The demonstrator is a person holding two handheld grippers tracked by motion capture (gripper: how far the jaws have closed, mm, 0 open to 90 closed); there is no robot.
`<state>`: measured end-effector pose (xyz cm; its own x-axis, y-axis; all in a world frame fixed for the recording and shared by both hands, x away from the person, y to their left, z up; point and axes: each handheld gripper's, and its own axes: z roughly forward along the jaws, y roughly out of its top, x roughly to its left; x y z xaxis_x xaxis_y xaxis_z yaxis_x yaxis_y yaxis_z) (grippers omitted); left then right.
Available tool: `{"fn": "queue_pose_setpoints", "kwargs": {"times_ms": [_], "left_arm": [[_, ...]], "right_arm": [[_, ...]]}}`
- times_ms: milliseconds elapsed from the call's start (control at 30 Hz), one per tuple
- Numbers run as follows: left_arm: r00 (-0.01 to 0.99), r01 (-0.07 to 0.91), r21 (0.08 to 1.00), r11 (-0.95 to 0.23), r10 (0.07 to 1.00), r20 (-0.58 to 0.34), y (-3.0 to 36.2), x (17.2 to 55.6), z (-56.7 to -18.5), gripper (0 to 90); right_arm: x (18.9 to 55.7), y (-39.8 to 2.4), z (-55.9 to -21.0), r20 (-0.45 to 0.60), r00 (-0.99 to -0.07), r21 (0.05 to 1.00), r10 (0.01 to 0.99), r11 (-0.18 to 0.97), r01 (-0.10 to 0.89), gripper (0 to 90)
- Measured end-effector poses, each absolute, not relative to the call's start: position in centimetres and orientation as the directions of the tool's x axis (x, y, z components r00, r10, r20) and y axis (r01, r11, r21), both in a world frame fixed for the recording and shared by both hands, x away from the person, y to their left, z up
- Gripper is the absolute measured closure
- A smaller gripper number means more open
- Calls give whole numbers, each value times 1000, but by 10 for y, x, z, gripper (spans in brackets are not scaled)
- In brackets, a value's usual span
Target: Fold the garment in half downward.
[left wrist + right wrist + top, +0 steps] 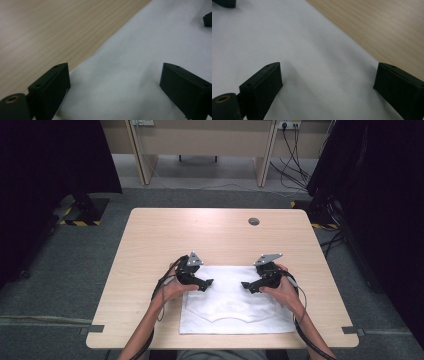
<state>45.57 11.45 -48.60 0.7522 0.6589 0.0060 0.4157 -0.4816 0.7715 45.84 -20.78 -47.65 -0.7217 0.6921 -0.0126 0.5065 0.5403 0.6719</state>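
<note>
Grey carpet, pale wood table (pixel 150 240), and a white cloth (pixel 235 315) spread flat at my near edge. Left gripper (pixel 206 283) and right gripper (pixel 246 285) hover over its far part, fingers (pixel 53 85) wide apart, probably lining up a fold. My gripper views show soft wrinkles; overhead shows a pocket-like seam.

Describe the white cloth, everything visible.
The white cloth looks like soft, thin fabric, spread nearly flat with shallow wrinkles and a curved fold line near its front. It lies on the near half of the wooden table, front edge near the table edge. Whether the open left gripper and right gripper touch it is unclear.
</note>
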Motion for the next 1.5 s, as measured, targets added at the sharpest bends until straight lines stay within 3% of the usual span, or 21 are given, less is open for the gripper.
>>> {"fn": "queue_pose_setpoints", "kwargs": {"times_ms": [133,267,367,533,700,767,867,967,1233,1500], "left_arm": [[714,410,792,-453,700,31,118,451,-481,112],[732,382,819,-428,682,15,117,443,-475,100],[761,396,780,-484,648,15,118,435,-483,104],[736,443,762,-473,677,-7,130,436,-487,107],[728,428,773,-469,685,13,133,433,-486,97],[736,412,806,-425,677,-19,134,421,-484,91],[758,387,810,-441,653,-7,131,408,-484,92],[795,357,775,-521,606,41,125,389,-488,94],[782,388,759,-523,622,28,138,379,-489,93],[803,339,775,-533,594,57,137,364,-487,87]], "right_arm": [[460,-220,-477,-11,-695,683,719,513,520,104],[459,-217,-474,-22,-689,664,724,527,532,97],[453,-215,-471,17,-712,687,702,510,518,101],[449,-218,-476,-24,-722,676,691,544,498,121],[444,-227,-473,-20,-702,681,712,524,511,101],[444,-227,-473,-20,-702,681,712,524,511,101],[425,-229,-464,1,-747,716,665,521,465,104],[413,-223,-476,-31,-786,648,618,611,455,85],[410,-240,-477,1,-766,674,643,565,476,92],[405,-245,-474,-22,-755,675,655,567,472,96]]}}
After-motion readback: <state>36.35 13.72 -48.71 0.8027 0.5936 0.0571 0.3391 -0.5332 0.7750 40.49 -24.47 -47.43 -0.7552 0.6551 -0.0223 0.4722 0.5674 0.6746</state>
